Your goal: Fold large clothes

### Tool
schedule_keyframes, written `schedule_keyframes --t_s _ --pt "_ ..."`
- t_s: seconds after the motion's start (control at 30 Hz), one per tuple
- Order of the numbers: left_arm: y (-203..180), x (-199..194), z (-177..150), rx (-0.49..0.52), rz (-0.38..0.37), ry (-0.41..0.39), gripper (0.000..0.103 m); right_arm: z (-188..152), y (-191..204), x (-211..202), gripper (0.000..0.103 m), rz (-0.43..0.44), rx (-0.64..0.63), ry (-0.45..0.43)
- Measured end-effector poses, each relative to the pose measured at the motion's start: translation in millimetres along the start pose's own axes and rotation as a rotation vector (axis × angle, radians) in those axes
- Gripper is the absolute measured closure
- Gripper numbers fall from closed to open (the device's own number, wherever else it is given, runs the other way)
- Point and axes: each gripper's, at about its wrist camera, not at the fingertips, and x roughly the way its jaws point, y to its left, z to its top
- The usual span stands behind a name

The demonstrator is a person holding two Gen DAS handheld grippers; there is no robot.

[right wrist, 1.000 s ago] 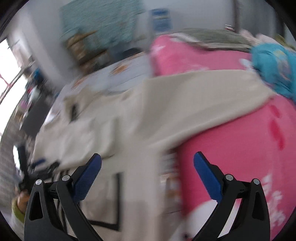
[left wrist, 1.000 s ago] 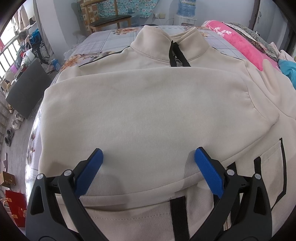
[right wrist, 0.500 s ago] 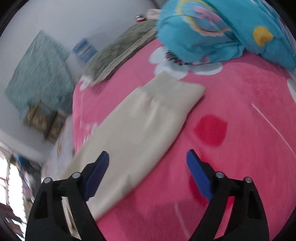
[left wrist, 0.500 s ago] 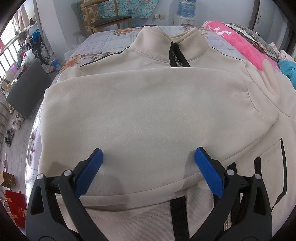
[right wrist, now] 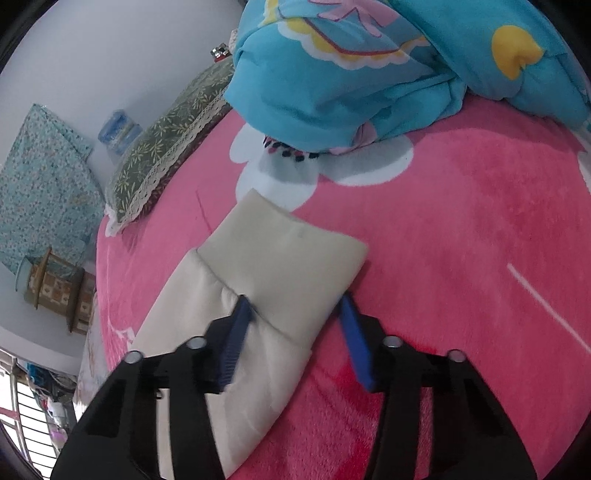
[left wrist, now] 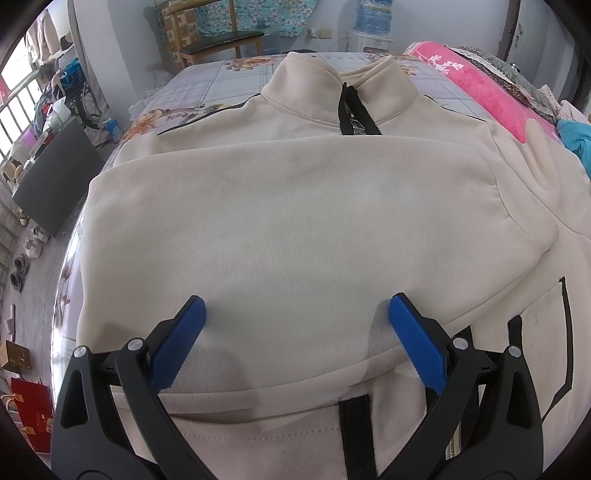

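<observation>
A beige zip-up jacket (left wrist: 288, 206) lies front up on the bed, collar and black zip (left wrist: 351, 110) at the far side, with one sleeve folded flat across the chest. My left gripper (left wrist: 295, 314) hovers open just over that folded sleeve, with nothing between its blue pads. In the right wrist view the other sleeve stretches out over a pink blanket (right wrist: 461, 295). Its ribbed cuff (right wrist: 291, 254) lies between the pads of my right gripper (right wrist: 293, 301), whose jaws are closing around it; one pad touches the seam and the other stands at the cuff's edge.
A bright blue cartoon quilt (right wrist: 369, 74) is heaped just beyond the cuff, and a green lace-edged pillow (right wrist: 166, 140) lies to its left. Past the floral bedsheet (left wrist: 221, 77) stand a wooden chair (left wrist: 221, 40) and a water dispenser (left wrist: 373, 22). A dark board (left wrist: 55, 177) and shoes occupy the floor on the left.
My right gripper has swung from over the jacket out to the sleeve end on the pink blanket, come down over the cuff and narrowed its jaws. The left gripper has stayed put.
</observation>
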Motion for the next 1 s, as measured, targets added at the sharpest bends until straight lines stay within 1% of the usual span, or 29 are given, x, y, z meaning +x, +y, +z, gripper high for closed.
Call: schedule_keyframes --t_s 0.03,0.2,0.27,0.3,0.33,0.37,0.4,0.43,0.57,0.8,1.0 --pt "0 0 0 -0.001 0.001 0.001 0.006 3 0 1 0.067 0.000 -0.002 -0.007" --pt "0 1 2 -0.002 0.002 0.003 0.006 4 -5 10 0.068 -0.023 -0.004 -0.006" --pt "0 1 2 -0.003 0.002 0.002 0.006 3 -3 9 0.069 -0.039 -0.015 -0.010" --pt "0 1 2 -0.003 0.002 0.001 0.006 2 0 9 0.073 -0.059 -0.031 -0.014" --pt "0 1 2 -0.003 0.002 0.001 0.006 2 2 8 0.079 -0.077 -0.043 -0.020" --pt "0 1 2 -0.004 0.003 0.000 0.006 2 4 6 0.082 -0.096 -0.053 -0.030" --pt "0 1 1 -0.004 0.003 -0.001 0.006 2 5 4 0.088 -0.102 -0.058 -0.036" --pt "-1 1 2 -0.004 0.003 0.000 0.006 2 8 0 0.092 -0.111 -0.065 -0.045" --pt "0 2 2 -0.003 0.002 0.004 0.006 2 23 -18 0.094 -0.125 -0.112 -0.093" --pt "-1 2 2 -0.008 0.007 0.003 0.006 -2 57 -65 0.094 -0.090 -0.196 -0.177" --pt "-1 2 3 -0.006 0.006 0.007 0.006 -16 90 -113 0.095 0.004 -0.258 -0.234"
